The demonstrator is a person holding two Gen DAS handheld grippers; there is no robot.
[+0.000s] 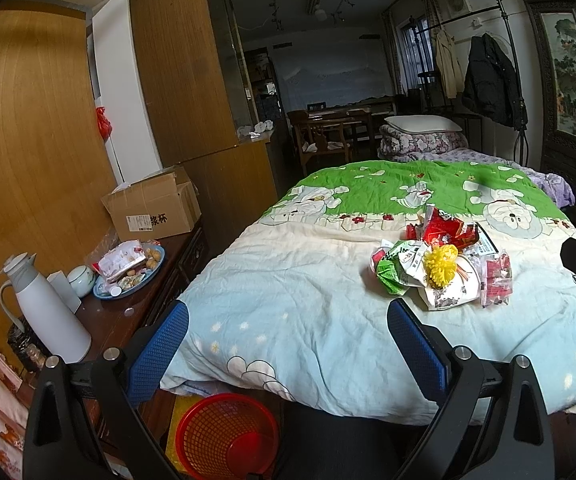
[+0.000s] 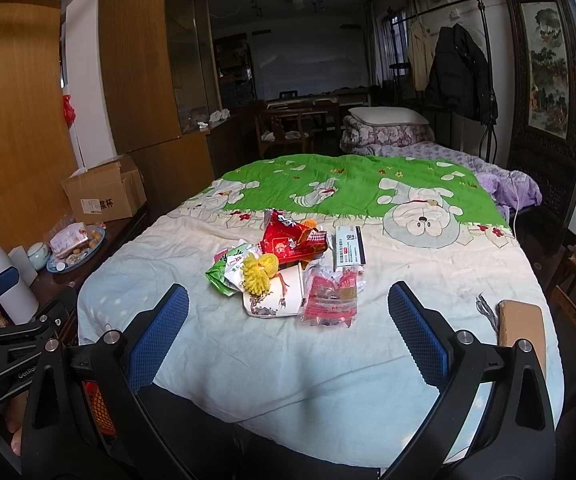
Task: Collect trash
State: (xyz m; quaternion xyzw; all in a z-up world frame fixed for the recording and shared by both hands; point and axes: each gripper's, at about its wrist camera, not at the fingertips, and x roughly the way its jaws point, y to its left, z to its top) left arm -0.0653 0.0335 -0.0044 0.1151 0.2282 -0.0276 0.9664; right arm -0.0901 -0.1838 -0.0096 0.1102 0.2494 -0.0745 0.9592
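Bed point(image 2: 248, 360): soft quilt, gives under pressure; it spreads ahead of and beneath both tools and bears all the trash.

Red basket point(image 1: 224, 440): stiff mesh plastic, on the floor directly below the left gripper point(image 1: 288, 344), whose jaws stand wide apart with nothing in them. Likely the place for the trash.

Trash pile point(image 2: 288, 272): a heap lying straight ahead of the right gripper point(image 2: 288, 328), which is also spread wide and empty; for the left tool it sits ahead and to the right.

- Red snack bag point(image 2: 292, 240): light, crinkly, probably slippery; pinch a folded edge.
- White paper cup point(image 2: 276, 296): crushed flat, thin; take it by the rim.
- Clear packet with red print point(image 2: 330, 300): limp film, nearest the right tool; grip at its bunched middle.
- White box point(image 2: 350, 250): stiff card; clamp across the narrow sides.
- Green wrapper point(image 2: 220, 276): light, crumpled.
- Yellow flower point(image 2: 256, 274): soft, springy, easily crushed.
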